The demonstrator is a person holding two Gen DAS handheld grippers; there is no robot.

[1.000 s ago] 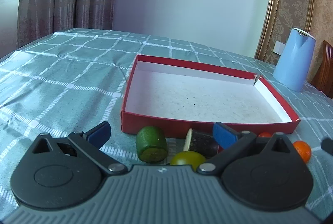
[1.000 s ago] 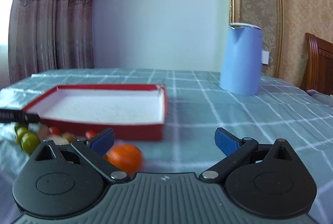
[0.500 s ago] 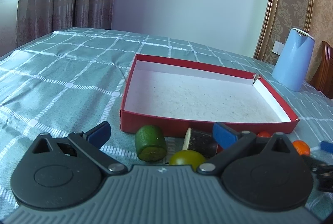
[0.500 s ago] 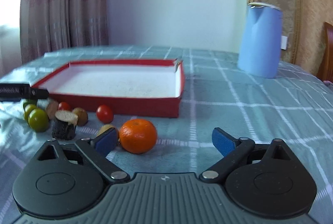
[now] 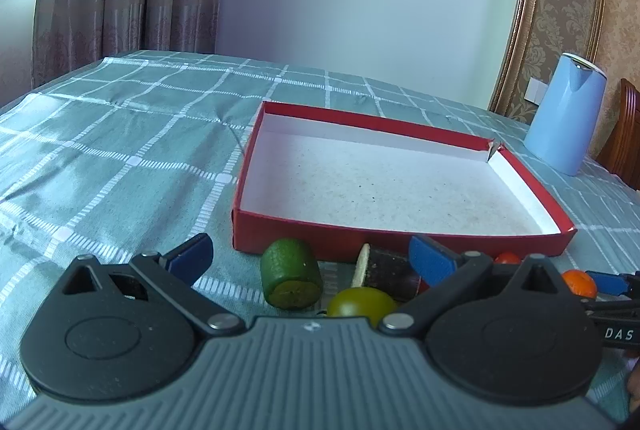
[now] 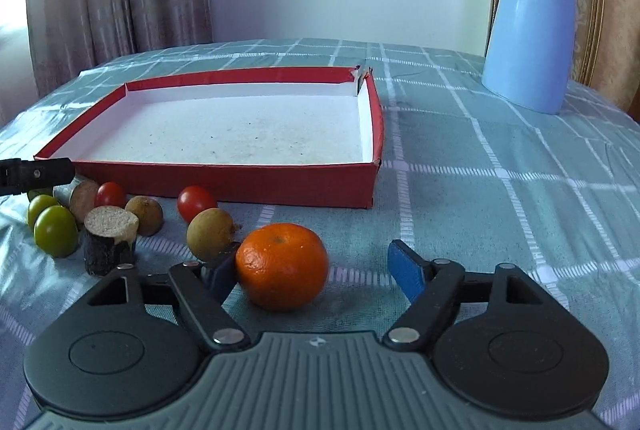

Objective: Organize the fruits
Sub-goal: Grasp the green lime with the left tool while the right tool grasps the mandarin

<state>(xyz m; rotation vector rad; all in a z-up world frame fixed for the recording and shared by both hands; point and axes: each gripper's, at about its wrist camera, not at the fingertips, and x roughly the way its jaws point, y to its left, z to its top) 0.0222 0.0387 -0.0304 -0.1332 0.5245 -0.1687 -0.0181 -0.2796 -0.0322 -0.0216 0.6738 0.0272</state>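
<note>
A shallow red box (image 5: 400, 236) with a white inside lies empty on the tablecloth; it also shows in the right wrist view (image 6: 224, 182). Several fruits lie in front of it. My right gripper (image 6: 312, 270) is open around an orange tangerine (image 6: 282, 266), which touches the left fingertip. Beside it lie a tan longan (image 6: 210, 232), red tomatoes (image 6: 196, 202), green fruits (image 6: 55, 234) and a dark cut piece (image 6: 110, 238). My left gripper (image 5: 310, 256) is open, with a green cut fruit (image 5: 291, 278), an olive-green fruit (image 5: 360, 304) and the dark piece (image 5: 386, 270) between its fingers.
A blue kettle (image 6: 530, 34) stands at the back right of the table, also in the left wrist view (image 5: 566, 120). The right gripper's tip (image 5: 608, 282) shows at the left view's right edge by the tangerine (image 5: 578, 282). A wooden chair (image 5: 624, 138) stands behind.
My right gripper has swung left and moved in, so the tangerine now sits between its open fingers. The left gripper has hardly moved.
</note>
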